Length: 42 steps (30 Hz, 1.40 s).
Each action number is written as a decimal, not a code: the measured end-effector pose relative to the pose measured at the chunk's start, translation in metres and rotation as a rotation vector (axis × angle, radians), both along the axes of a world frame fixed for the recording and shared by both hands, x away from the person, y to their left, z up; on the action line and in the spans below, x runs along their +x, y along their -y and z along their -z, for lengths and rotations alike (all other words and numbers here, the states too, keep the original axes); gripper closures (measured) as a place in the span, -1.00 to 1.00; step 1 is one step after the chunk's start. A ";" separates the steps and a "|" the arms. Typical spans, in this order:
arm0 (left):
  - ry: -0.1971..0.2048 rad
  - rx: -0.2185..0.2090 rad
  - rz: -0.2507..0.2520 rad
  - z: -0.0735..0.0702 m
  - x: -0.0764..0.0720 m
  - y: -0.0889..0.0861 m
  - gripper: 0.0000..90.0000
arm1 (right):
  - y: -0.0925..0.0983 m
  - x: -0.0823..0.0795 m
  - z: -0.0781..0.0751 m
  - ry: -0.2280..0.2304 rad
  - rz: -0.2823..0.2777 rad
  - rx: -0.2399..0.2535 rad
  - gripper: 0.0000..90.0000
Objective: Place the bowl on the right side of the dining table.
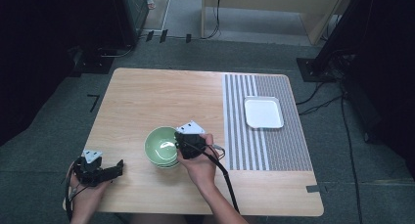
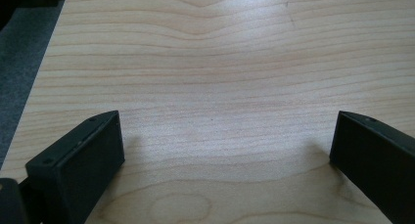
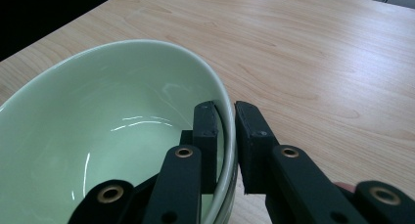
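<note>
1. Wooden desk (image 1: 147,97), striped mat (image 1: 266,136) at right carrying a white tray (image 1: 263,112).
2. Green bowl (image 1: 161,145), lower centre; right tool (image 3: 226,131) pinches its rim, one jaw inside, likely for lifting.
3. Left tool (image 1: 115,170), lower left, gapes wide over bare wood, idle.

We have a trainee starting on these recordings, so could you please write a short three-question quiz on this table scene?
1. True or false: the right gripper is clamped on the rim of the green bowl.
2. What lies on the striped mat? A) a cup B) a white square plate C) a spoon
3. How do the jaws of the left gripper stand, and what is between them?

Key:
1. True; one jaw is inside the rim and one outside. A second bowl seems to sit under it.
2. B
3. Wide apart, with only the bare wooden table between them.
</note>
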<state>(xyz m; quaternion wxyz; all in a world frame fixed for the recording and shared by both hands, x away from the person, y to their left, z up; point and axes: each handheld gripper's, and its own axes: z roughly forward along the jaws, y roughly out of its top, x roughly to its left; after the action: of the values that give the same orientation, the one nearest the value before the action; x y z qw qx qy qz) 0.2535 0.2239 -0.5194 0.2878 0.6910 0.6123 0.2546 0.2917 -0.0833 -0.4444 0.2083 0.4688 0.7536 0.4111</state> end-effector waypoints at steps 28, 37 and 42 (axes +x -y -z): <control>0.097 -0.087 -0.015 -0.031 -0.006 0.005 -1.00 | 0.000 -0.004 -0.005 0.052 -0.012 0.011 0.80; 0.196 -0.214 0.049 -0.066 -0.013 0.030 -1.00 | 0.001 -0.005 -0.004 0.066 -0.017 0.017 0.80; 0.192 -0.285 0.106 -0.070 -0.010 0.058 -1.00 | 0.001 -0.004 -0.003 0.077 -0.022 0.027 0.80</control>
<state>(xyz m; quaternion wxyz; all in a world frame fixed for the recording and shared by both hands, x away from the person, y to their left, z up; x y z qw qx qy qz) 0.2431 0.1657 -0.4490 0.4529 0.6469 0.5747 0.2149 0.2877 -0.0840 -0.4416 0.2266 0.4471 0.7444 0.4411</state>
